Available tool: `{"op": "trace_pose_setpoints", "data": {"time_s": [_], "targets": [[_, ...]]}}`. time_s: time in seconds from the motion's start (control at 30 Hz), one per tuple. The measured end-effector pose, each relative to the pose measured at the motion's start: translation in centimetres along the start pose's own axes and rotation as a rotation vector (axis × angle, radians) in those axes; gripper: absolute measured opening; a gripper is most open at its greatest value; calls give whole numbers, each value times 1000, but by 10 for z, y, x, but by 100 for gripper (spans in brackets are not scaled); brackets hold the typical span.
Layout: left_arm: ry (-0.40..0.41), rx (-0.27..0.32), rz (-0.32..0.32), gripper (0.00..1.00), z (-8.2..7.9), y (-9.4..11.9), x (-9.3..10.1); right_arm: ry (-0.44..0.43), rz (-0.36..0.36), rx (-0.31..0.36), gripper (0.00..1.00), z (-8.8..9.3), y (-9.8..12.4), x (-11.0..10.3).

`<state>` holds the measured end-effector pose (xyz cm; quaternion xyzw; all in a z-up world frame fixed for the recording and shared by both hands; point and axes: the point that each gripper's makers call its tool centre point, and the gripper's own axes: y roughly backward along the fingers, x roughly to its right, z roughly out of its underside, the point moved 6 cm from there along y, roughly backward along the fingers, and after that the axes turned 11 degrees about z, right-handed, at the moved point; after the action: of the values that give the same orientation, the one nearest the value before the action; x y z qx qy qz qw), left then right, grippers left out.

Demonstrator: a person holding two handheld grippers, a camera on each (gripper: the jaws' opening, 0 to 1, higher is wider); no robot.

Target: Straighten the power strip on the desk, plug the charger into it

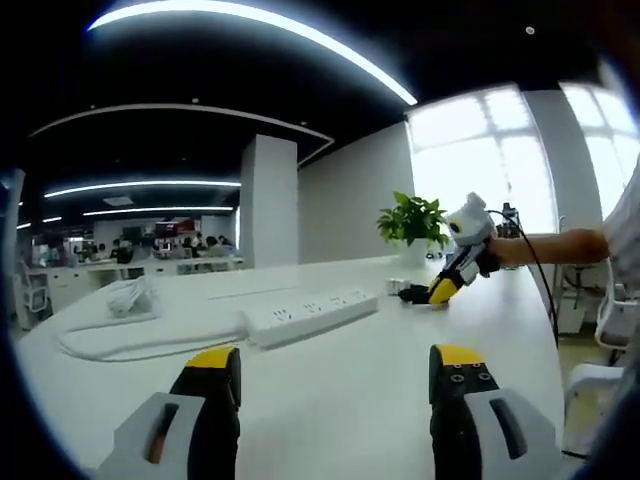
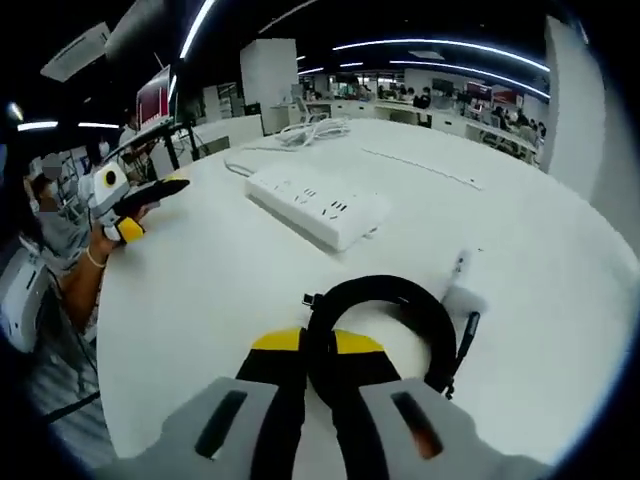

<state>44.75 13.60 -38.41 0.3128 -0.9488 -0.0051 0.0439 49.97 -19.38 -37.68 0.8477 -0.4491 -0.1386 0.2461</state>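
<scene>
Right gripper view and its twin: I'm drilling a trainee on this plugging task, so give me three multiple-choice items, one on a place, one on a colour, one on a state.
1. Where does the power strip lie?
A. on the white desk
B. on a chair
C. on the floor

2. What colour is the coiled cable?
A. white
B. black
C. red

3. How do the left gripper jaws stand?
A. apart, holding nothing
C. clamped on the strip
B. shut on a plant

Key: 1 A, the strip rests flat on the desk; 2 B, a black loop at the right gripper; 3 A, bare desk shows between the jaws.
</scene>
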Motion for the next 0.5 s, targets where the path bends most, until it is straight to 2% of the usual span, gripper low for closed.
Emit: {"op": "trace_pose_setpoints", "data": {"time_s": [0.1,0.17,0.27,0.5], "targets": [[20,10,-17,77,0,1,-2,-99,-5,65,7,-4,0,-3],[3,-8,-46,77,1,1,-4,-194,-23,118,6,-9,2,-6],[-13,-24,-44,77,2,0,-3,-333,-42,195,6,-18,5,-9],[-9,-29,-41,77,3,0,-4,-486,-66,346,6,-35,10,-16]]}}
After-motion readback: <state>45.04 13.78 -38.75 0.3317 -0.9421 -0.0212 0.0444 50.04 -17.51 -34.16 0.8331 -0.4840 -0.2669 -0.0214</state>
